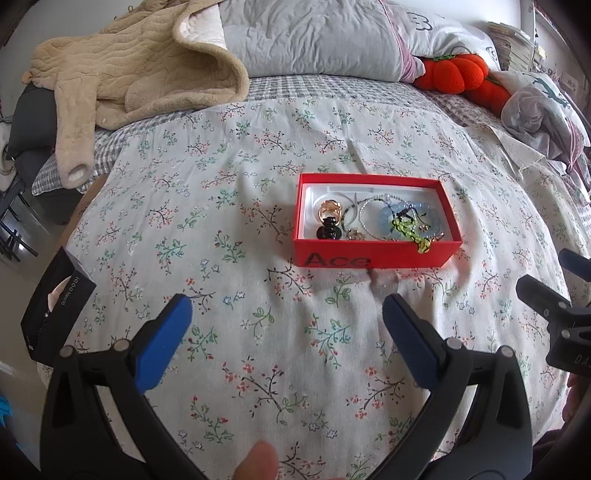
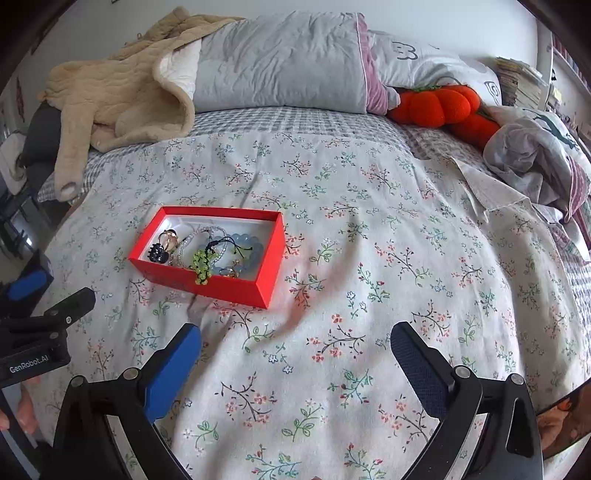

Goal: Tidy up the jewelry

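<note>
Both grippers' fingers released above floral cotton bedspread (image 1: 258,206); rectangular red cardboard box (image 1: 373,254) holds beaded jewelry (image 1: 400,221)

floral bedspread (image 2: 369,258), grey pillow (image 2: 280,62), white wall (image 2: 443,22)

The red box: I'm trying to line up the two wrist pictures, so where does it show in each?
Left wrist view: the red box sits right of centre, ahead of the open left tongs.
Right wrist view: the red box sits left of centre, ahead and left of the open right tongs.
Shared landmark: the orange plush pumpkin by the pillows.
</note>
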`<state>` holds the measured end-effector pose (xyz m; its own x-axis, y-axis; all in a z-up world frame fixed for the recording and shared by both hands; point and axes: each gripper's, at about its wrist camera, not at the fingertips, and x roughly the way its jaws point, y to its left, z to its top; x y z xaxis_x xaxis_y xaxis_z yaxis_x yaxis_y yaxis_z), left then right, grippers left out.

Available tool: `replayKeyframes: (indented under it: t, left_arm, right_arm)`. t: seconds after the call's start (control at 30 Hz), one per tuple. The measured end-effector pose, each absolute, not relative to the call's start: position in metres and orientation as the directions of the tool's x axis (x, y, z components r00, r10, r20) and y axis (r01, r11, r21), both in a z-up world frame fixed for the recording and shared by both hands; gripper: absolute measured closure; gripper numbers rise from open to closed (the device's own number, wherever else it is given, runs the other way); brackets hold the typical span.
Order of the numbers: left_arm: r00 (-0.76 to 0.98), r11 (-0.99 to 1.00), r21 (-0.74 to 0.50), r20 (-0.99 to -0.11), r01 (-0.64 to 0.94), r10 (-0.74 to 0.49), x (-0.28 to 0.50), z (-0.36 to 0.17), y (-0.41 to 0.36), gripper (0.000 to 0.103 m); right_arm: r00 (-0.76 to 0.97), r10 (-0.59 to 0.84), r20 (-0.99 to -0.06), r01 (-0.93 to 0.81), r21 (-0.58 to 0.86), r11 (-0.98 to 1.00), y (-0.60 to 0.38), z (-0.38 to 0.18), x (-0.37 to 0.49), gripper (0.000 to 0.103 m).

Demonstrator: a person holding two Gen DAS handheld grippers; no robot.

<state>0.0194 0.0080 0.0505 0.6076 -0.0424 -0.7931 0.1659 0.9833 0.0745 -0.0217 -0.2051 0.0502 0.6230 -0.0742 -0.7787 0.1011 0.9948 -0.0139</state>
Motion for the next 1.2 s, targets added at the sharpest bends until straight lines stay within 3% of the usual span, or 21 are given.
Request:
replayKeyframes:
  t: [1.2]
  left_arm:
    - [0.543, 0.977, 0.079, -0.838, 0.197, -0.042, 0.008, 0.034, -0.004, 0.0]
  right_arm:
    - [0.56, -0.1, -0.822, 0.135, -0.029, 0.99, -0.194, 0.031, -0.022, 0.0]
